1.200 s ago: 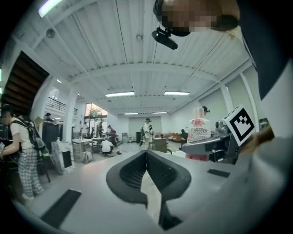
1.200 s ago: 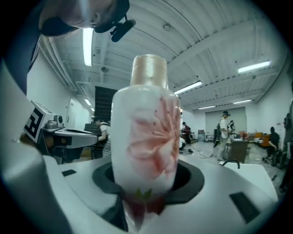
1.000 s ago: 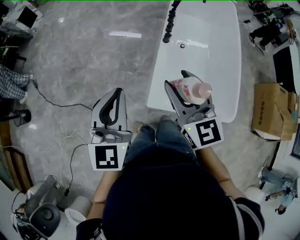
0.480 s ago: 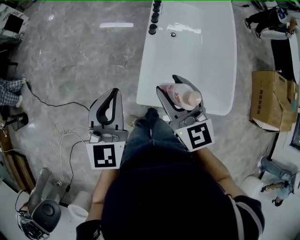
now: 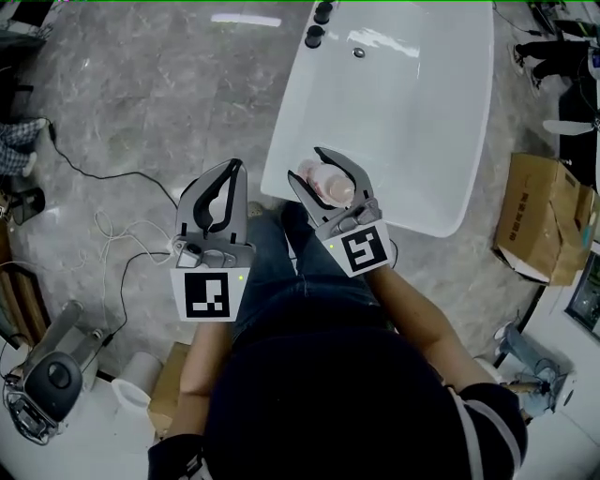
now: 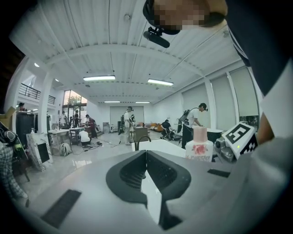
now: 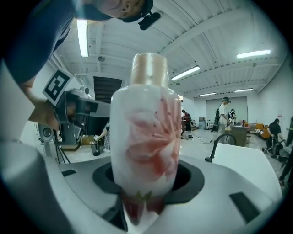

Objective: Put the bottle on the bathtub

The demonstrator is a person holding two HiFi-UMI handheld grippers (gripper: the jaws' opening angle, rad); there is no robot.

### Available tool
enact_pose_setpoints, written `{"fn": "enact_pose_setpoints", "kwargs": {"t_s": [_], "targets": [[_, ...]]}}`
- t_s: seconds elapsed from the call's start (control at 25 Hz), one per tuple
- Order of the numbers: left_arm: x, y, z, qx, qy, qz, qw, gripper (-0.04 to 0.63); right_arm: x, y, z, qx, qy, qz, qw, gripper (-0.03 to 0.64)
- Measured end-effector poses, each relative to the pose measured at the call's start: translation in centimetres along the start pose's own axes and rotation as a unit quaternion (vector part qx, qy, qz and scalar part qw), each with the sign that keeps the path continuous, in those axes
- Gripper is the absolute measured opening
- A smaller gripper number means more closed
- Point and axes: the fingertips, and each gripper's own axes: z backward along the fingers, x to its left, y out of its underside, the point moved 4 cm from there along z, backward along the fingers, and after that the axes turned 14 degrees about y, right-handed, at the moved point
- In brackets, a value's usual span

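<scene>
A white bottle (image 5: 328, 183) with a pink flower print and a peach cap (image 7: 149, 66) stands upright between the jaws of my right gripper (image 5: 326, 174), which is shut on it. In the head view the bottle hangs over the near left rim of the white bathtub (image 5: 422, 122). The right gripper view shows the bottle (image 7: 145, 141) filling the middle of the frame. My left gripper (image 5: 223, 187) is shut and empty, held over the grey floor left of the tub. From the left gripper view, the bottle (image 6: 199, 145) shows at the right, with that gripper (image 6: 145, 176) shut.
Black tap knobs (image 5: 319, 23) sit at the tub's far end. A cardboard box (image 5: 534, 220) lies right of the tub. Black and white cables (image 5: 112, 234) run over the floor at left. A grey appliance (image 5: 47, 389) stands at lower left. Several people stand far off in the hall.
My right gripper with the bottle has shifted left, toward the tub's near left rim. The view has swung, so the tub now sits further right. The left gripper stayed shut.
</scene>
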Motion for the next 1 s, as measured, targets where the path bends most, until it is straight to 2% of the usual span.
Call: {"fn": "enact_pose_setpoints", "kwargs": {"t_s": [0.12,0.24,0.32,0.52,0.8,1.0], "targets": [[0.0,1.2,-0.4,0.005,0.003,0.003,1.0,0.025,0.5,3.1,-1.5,0.033,-0.013,0.008,0.999,0.223],[0.1,2.7,-1.0,0.015,0.015,0.019,0.9996,0.025,0.9,5.6,-2.8,0.062,-0.015,-0.008,0.998,0.222],[0.2,3.9,-1.3,0.028,0.024,0.017,0.9992,0.025,1.3,6.9,-3.5,0.076,-0.016,-0.01,0.997,0.223],[0.7,7.0,-1.7,0.053,0.044,0.013,0.9975,0.025,2.5,8.7,-5.4,0.096,-0.021,-0.007,0.995,0.222],[1.7,11.0,-2.2,0.097,0.062,0.034,0.9928,0.025,3.7,11.7,-8.3,0.127,-0.024,0.0,0.992,0.224],[1.7,12.7,-2.2,0.108,0.075,0.042,0.9904,0.025,4.4,13.6,-9.7,0.152,-0.029,0.008,0.988,0.224]]}}
